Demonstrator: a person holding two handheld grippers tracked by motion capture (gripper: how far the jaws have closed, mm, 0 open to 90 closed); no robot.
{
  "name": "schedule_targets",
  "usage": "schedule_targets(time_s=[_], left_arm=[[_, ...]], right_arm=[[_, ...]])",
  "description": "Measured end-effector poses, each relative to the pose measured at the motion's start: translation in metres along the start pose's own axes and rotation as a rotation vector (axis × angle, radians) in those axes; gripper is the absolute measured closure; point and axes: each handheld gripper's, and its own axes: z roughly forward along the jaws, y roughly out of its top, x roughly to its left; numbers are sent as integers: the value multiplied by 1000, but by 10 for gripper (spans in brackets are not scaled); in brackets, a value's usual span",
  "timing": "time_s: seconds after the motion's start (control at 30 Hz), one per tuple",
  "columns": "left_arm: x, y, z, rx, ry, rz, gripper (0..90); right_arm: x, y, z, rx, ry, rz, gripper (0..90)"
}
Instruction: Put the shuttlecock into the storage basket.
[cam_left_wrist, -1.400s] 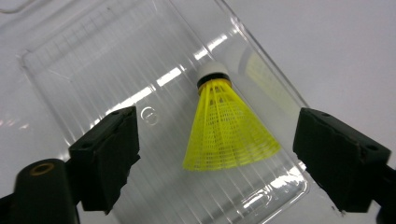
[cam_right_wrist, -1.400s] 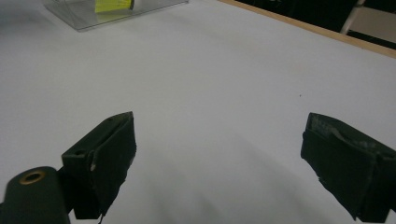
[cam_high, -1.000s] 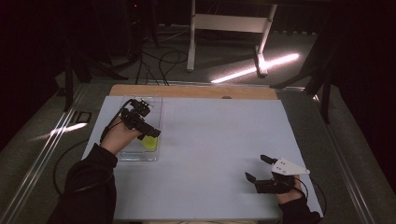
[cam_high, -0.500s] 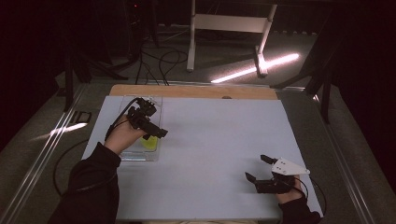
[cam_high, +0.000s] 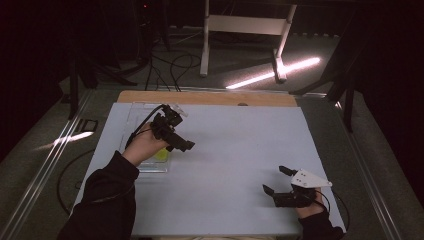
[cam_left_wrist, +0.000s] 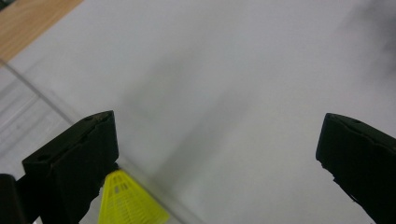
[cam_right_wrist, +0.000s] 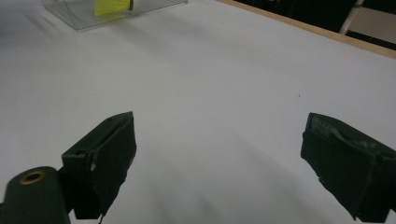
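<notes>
A: Why is the left black two-jaw gripper held just past the edge of the shallow clear plastic tray?

B: My guess is it's clear of the tray so nothing gets knocked; its jaws stand wide apart with nothing between them; the yellow mesh-skirted shuttlecock lies in the tray, low beside one jaw.

A: And the right black two-jaw gripper?

B: Parked well away from the tray, at the near corner of the pale grey tabletop; jaws wide, empty; probably just waiting.

A: How does the shuttlecock look?

B: Bright yellow, cone-shaped, a fine open lattice in the skirt; lying on its side inside the tray; it seems light and easily crushed, so a gentle pinch would suit.
</notes>
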Motion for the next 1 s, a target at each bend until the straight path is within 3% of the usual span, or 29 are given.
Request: schedule_targets(time_s=[0.43,0.47,0.63,0.73,1.0], left_arm=[[-28,13,4,-61,-99,73,0],[-33,15,5,-65,-108,95,0],[-42,16,9,-78,-134,115,0],[-50,16,14,-75,-153,155,1],[-64,13,25,-97,-212,205,1]], right_arm=[[0,0,0,0,1,1,105],[0,0,0,-1,2,2,105],[1,0,0,0,1,1,105],[0,0,0,0,2,1,105],[0,0,-1,-3,1,1,105]])
